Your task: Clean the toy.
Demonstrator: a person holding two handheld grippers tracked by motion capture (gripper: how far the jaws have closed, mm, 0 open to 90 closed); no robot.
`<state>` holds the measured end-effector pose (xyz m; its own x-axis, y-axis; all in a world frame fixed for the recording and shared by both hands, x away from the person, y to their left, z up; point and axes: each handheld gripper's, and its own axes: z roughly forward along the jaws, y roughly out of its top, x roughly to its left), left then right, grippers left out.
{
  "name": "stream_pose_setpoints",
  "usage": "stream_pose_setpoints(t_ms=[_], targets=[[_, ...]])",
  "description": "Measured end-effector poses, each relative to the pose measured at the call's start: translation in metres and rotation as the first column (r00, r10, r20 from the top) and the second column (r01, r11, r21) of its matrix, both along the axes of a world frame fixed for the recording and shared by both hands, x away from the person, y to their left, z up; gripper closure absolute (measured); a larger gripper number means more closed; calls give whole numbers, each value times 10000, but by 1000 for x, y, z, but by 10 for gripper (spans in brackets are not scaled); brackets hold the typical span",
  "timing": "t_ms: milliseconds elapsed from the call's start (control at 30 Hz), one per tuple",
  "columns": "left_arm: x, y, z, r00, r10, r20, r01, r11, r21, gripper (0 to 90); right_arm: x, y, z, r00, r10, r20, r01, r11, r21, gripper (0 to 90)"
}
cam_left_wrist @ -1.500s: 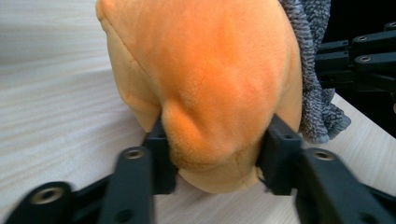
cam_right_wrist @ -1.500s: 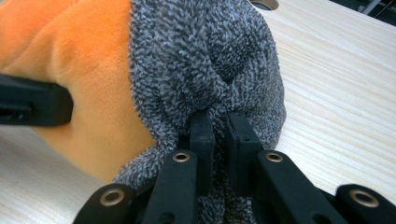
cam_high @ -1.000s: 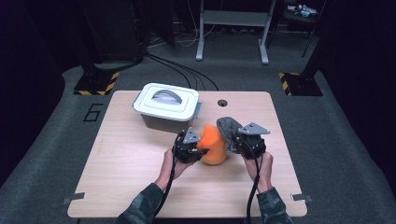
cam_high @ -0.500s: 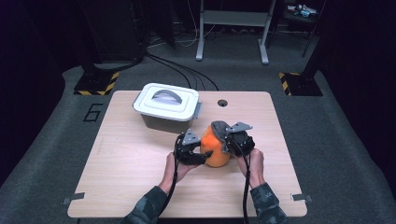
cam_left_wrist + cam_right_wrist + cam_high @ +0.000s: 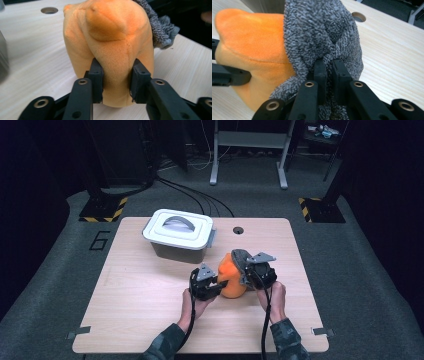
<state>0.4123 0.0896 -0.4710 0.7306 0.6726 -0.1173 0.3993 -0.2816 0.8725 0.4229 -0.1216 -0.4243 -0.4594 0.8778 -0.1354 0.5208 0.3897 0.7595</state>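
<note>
On the wooden table (image 5: 150,320), in front of a lidded grey bin (image 5: 179,236), an orange plush toy (image 5: 231,277) stands upright between both hands, its long axis vertical. A grey fuzzy cloth (image 5: 322,37) drapes its top and right side. The left gripper (image 5: 116,75), level and pointing right, has just been closing and pinches the plush's lower body; the right gripper (image 5: 329,67), reaching in from the opposite side, is pressed tight on a fold of the cloth
</note>
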Motion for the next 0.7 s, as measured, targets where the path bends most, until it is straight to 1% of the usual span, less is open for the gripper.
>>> stream_pose_setpoints(t_ms=[67, 100, 133, 167, 200, 267, 300, 367, 400, 433, 467, 533, 567, 600, 633, 667, 700], targets=[[1, 4, 9, 9994, -327, 138, 321, 9984, 463, 700, -3, -3, 7, 9999, 58, 110, -60, 9998, 180, 829], [2, 5, 15, 9987, -465, 198, 448, 9959, 788, 701, -4, -3, 11, 9999, 51, 144, -54, 9997, 252, 829], [2, 7, 20, 9979, -573, 299, 537, 9925, 1097, 702, -6, -4, 15, 9995, 161, 260, -171, 9992, 361, 829], [3, 8, 26, 9966, -789, 242, 744, 9859, 1496, 702, -8, -4, 19, 9991, 288, 314, -303, 9983, 495, 828], [3, 10, 30, 9955, -916, 257, 860, 9819, 1690, 702, -10, -2, 24, 9984, 412, 375, -431, 9977, 517, 828], [6, 12, 36, 9929, -1190, 24, 1161, 9726, 2016, 701, -14, 4, 32, 9954, 722, 623, -766, 9945, 708, 828], [6, 12, 38, 9917, -1284, -82, 1274, 9712, 2013, 701, -17, 8, 36, 9941, 849, 668, -898, 9931, 748, 828], [7, 9, 35, 9878, -1556, -70, 1535, 9651, 2121, 700, -19, 18, 39, 9900, 1244, 666, -1297, 9881, 825, 827], [5, 5, 30, 9872, -1593, -69, 1568, 9624, 2219, 700, -19, 22, 39, 9892, 1331, 617, -1372, 9882, 686, 826], [5, 4, 27, 9865, -1638, 31, 1587, 9601, 2303, 701, -18, 28, 36, 9886, 1413, 511, -1429, 9893, 302, 827], [4, 3, 25, 9865, -1633, 121, 1565, 9620, 2236, 701, -15, 30, 31, 9897, 1349, 477, -1355, 9907, 106, 829], [3, 2, 23, 9862, -1657, 12, 1615, 9628, 2166, 702, -10, 28, 24, 9941, 1057, 234, -1057, 9944, 12, 832], [3, 1, 21, 9852, -1710, 102, 1646, 9613, 2210, 702, -7, 24, 21, 9941, 1068, 167, -1067, 9943, -35, 833], [2, 1, 21, 9842, -1770, 86, 1708, 9605, 2198, 703, -4, 21, 17, 9974, 715, -12, -714, 9974, 84, 834], [2, 0, 20, 9848, -1729, 141, 1658, 9619, 2172, 703, 1, 16, 11, 9987, 501, -107, -502, 9986, -134, 834], [1, -1, 19, 9845, -1740, 201, 1655, 9616, 2189, 702, 4, 12, 6, 9991, 320, -265, -323, 9994, -113, 835], [0, -2, 18, 9841, -1764, 196, 1681, 9620, 2153, 702, 10, 5, -3, 9984, 170, -548, -169, 9999, 22, 835]])
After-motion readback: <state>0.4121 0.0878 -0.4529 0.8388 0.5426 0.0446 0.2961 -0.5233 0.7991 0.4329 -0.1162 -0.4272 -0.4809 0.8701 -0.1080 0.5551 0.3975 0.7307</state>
